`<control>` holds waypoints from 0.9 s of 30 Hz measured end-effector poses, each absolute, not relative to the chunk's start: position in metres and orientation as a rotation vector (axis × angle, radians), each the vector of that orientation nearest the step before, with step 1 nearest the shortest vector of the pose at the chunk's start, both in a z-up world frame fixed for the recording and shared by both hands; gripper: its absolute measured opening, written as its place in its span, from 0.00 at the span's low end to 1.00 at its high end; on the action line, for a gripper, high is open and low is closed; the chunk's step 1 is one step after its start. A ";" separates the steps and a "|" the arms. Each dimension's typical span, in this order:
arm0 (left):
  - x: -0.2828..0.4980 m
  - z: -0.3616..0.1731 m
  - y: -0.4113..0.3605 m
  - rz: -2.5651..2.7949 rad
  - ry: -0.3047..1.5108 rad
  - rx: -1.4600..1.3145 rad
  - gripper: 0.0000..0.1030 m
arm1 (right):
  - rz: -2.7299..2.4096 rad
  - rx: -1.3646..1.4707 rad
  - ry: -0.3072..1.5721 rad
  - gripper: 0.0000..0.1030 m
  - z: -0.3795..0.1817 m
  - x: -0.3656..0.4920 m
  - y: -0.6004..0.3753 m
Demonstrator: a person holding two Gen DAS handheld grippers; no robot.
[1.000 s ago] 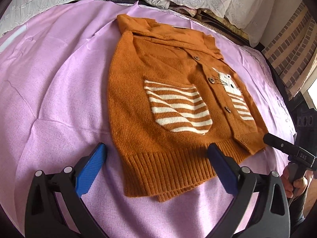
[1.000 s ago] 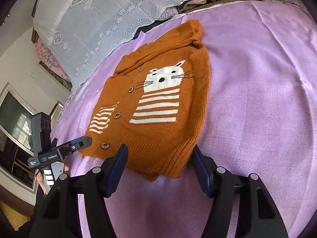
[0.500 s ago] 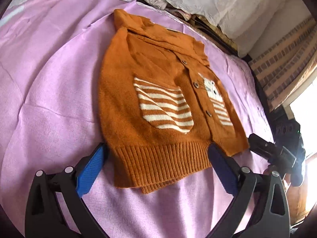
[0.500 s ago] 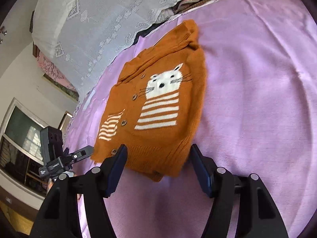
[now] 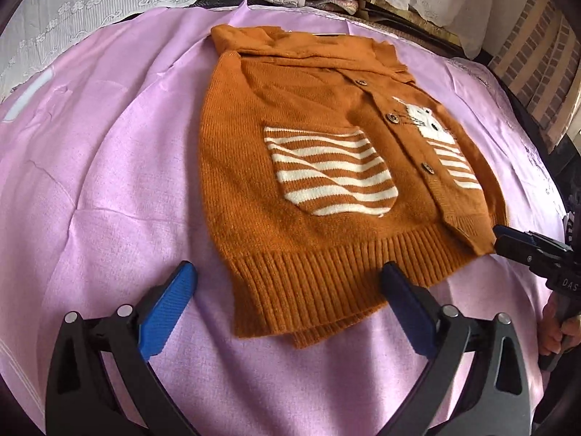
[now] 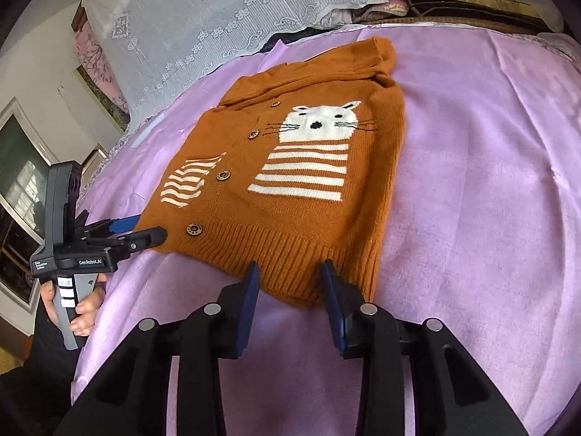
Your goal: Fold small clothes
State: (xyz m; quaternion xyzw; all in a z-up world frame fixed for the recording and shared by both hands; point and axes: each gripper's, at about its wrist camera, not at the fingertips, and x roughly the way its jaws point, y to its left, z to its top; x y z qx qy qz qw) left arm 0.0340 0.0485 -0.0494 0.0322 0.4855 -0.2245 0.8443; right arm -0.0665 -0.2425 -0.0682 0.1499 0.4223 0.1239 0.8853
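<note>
**Listener:** Where is the garment?

**Operator:** I see an orange knitted cardigan (image 5: 290,189) lying flat, front side up, on a lilac sheet (image 5: 109,167) spread over a bed. Its sleeves are tucked in, so it forms a tall rectangle. The collar points away from me and the ribbed hem (image 6: 290,265) is the nearest edge. The front has a white cat face (image 6: 319,123) above cream stripes, a striped pocket (image 5: 326,174) on the other panel, and a row of brown buttons.

**Listener:** What are your fingers doing?

**Operator:** My right gripper (image 6: 288,272) sits at the hem, below the cat. Its 2 fingers have just been closing and now stand about half open, with the hem's edge between them. The pads do not look pressed onto the knit, so I count nothing as held. My left gripper (image 5: 288,276) hovers at the hem's other end, fingers spread wide, bracketing that corner without gripping it.

**Listener:** Can you see each gripper from the other camera?

**Operator:** Yes. From the right wrist view, the left one reaches the hem's corner, and a hand (image 6: 85,301) holds its grey handle.

**Listener:** And around the bed?

**Operator:** White lace fabric (image 6: 218,18) is draped beyond the collar, and a brick-patterned wall (image 5: 537,58) stands off to 1 side.
</note>
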 end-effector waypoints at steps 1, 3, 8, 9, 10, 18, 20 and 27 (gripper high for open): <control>0.033 -0.048 0.051 -0.482 1.025 0.049 0.95 | 0.258 0.334 0.856 0.35 -0.066 -0.074 -0.245; 0.034 -0.046 0.057 -0.499 1.032 0.003 0.95 | 0.259 0.383 0.806 0.42 -0.059 -0.082 -0.255; 0.042 -0.045 0.069 -0.537 1.057 -0.119 0.95 | 0.231 0.550 0.837 0.56 -0.069 -0.074 -0.283; 0.043 -0.046 0.068 -0.540 1.059 -0.126 0.96 | 0.235 0.564 0.837 0.56 -0.070 -0.073 -0.284; 0.045 -0.046 0.067 -0.541 1.059 -0.126 0.96 | 0.244 0.571 0.837 0.56 -0.071 -0.071 -0.284; 0.054 -0.047 0.050 -0.578 1.045 -0.090 0.95 | 0.276 0.588 0.890 0.44 -0.079 -0.037 -0.270; 0.054 -0.046 0.049 -0.600 1.040 -0.106 0.95 | 0.281 0.559 0.896 0.41 -0.080 -0.035 -0.264; 0.046 -0.043 0.045 -0.591 1.005 -0.067 0.69 | 0.296 0.530 0.894 0.25 -0.081 -0.041 -0.256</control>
